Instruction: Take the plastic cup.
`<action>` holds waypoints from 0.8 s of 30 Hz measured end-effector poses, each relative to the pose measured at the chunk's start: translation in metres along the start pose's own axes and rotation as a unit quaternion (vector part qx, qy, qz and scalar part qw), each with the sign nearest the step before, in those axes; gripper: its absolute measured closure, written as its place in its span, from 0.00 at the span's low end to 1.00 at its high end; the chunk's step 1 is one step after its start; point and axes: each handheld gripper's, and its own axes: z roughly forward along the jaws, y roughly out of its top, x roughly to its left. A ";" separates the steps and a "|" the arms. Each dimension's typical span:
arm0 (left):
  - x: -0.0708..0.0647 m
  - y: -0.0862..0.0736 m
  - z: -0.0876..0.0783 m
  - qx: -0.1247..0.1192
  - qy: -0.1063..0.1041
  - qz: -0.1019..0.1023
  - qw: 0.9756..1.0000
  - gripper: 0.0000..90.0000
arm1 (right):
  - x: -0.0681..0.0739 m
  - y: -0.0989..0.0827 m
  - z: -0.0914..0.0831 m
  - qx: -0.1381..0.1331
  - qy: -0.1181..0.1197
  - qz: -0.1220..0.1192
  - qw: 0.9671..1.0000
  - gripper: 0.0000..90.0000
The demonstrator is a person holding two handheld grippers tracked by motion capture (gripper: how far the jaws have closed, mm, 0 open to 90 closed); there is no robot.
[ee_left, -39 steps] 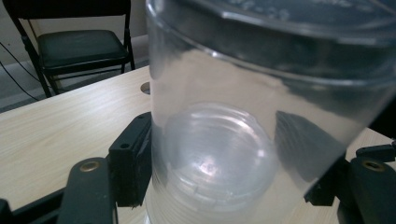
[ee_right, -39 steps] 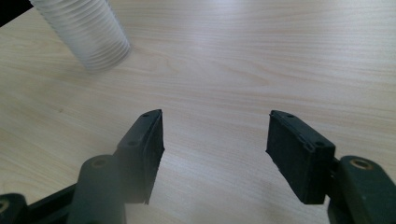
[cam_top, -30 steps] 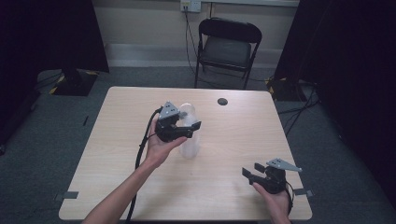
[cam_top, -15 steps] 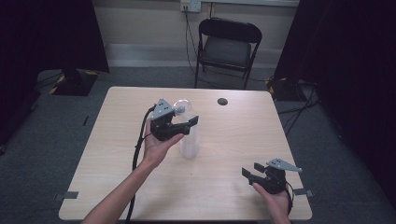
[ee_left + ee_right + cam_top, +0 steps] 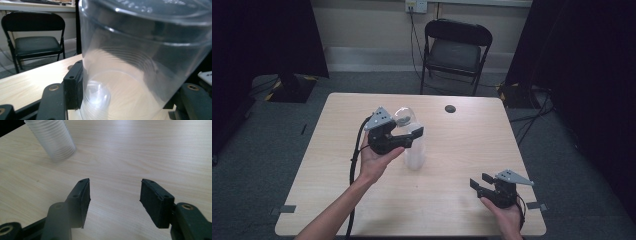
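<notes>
overhead, a person's left gripper (image 5: pixel 412 136) clamps a clear ribbed plastic cup (image 5: pixel 404 116) above a light wooden table (image 5: pixel 337 130), while the right gripper (image 5: pixel 480 181) rests near the table's front right corner with nothing in it.
seen from above, the left gripper's jaws have just been closing and now press on either side of the cup, which tilts at the top of a stack of clear plastic cups (image 5: pixel 414 152) standing near the table's middle. in the left gripper view the cup wall (image 5: pixel 140 62) sits tight between the black jaws. in the right gripper view the jaws stand wide apart over bare wood, having just narrowed a little, with the stack (image 5: pixel 51 138) well apart from them. a small dark round object (image 5: pixel 450 108) lies near the far edge, before a black folding chair (image 5: pixel 455 50).
</notes>
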 end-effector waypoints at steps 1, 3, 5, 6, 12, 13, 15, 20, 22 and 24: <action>0.000 0.000 0.000 0.000 0.000 0.000 1.000 0.42 | 0.000 0.000 0.000 0.000 0.000 0.000 1.000 0.46; 0.000 -0.002 -0.004 0.014 0.004 -0.001 1.000 0.42 | 0.004 0.001 0.000 -0.007 0.004 -0.004 1.000 0.47; 0.001 -0.003 -0.009 0.016 0.004 -0.006 1.000 0.41 | 0.007 0.002 0.000 -0.010 0.006 -0.009 1.000 0.47; 0.001 -0.004 -0.010 0.015 0.005 -0.008 1.000 0.41 | 0.010 0.003 0.000 -0.011 0.008 -0.012 1.000 0.48; 0.001 -0.015 -0.017 0.029 -0.002 -0.025 0.999 0.41 | 0.020 0.005 0.001 -0.021 0.018 -0.028 0.999 0.47; 0.001 -0.017 -0.018 0.033 -0.001 -0.032 0.999 0.41 | 0.020 0.005 0.001 -0.021 0.018 -0.028 0.999 0.47; 0.001 -0.022 -0.017 0.041 -0.010 -0.045 0.998 0.41 | 0.023 0.007 0.001 -0.032 0.025 -0.034 0.999 0.52; 0.001 -0.028 -0.017 0.057 -0.022 -0.066 0.996 0.41 | 0.038 0.017 -0.001 -0.050 0.047 -0.054 0.996 0.52; -0.001 -0.030 -0.017 0.059 -0.028 -0.070 0.995 0.41 | 0.043 0.020 0.001 -0.048 0.054 -0.064 0.995 0.52; -0.001 -0.032 -0.017 0.065 -0.037 -0.079 0.994 0.41 | 0.046 0.021 0.002 -0.047 0.057 -0.070 0.995 0.52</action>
